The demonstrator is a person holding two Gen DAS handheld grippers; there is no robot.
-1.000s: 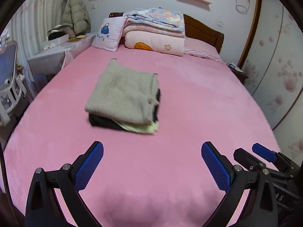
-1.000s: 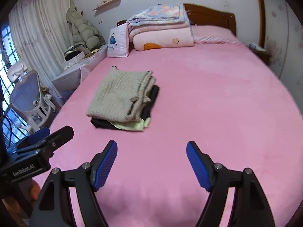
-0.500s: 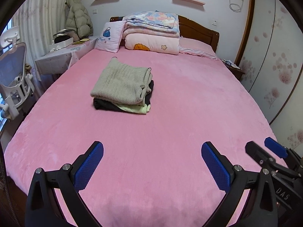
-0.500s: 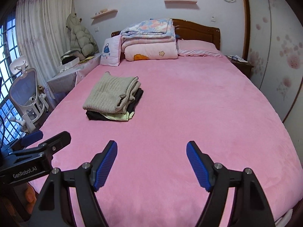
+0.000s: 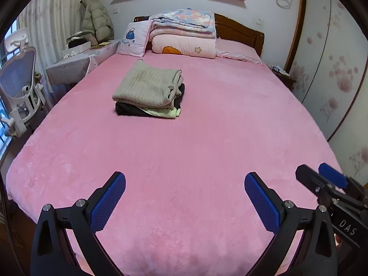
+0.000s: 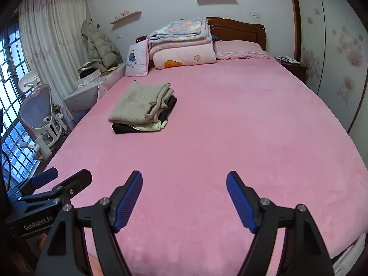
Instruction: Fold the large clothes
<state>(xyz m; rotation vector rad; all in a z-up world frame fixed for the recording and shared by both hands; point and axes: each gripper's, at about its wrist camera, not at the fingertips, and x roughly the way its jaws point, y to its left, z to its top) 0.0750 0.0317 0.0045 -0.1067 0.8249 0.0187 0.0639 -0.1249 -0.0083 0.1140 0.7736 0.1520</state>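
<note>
— Both grippers are drawing back from the pile: in the left wrist view the folded beige knit sweater [image 5: 148, 87], which filled the middle of the picture a second ago, now sits smaller and farther up the pink plush bedspread [image 5: 207, 138], at about eleven o'clock from the left gripper [image 5: 185, 199].

— And its fingers?

— Spread wide, blue pads [image 5: 108, 203] apart with nothing between them, only bare bedspread. At three o'clock the right gripper [image 5: 322, 179] pokes in beside it.

— What lies under the sweater?

— A folded black garment [image 5: 128, 110] and a pale green one [image 5: 164, 113], stacked squarely, the sweater on top. Beyond them, at twelve o'clock, the folded floral quilts [image 5: 184, 32] rest against the wooden headboard [image 5: 239, 31].

— Now the right wrist view.

— Same retreat. The sweater [image 6: 140, 103] stands at about eleven o'clock from the right gripper [image 6: 184, 197], well apart from it. Those fingers are also held wide with nothing in them. The left gripper [image 6: 61, 178] shows at nine o'clock, just beside.

— So what does it mean for the folding?

— I judge this pile finished and let go: all three pieces lie flat and neat, and neither tool touches cloth. No unfolded garment is visible on the bedspread, so either the work is done or the next piece lies out of sight.
</note>
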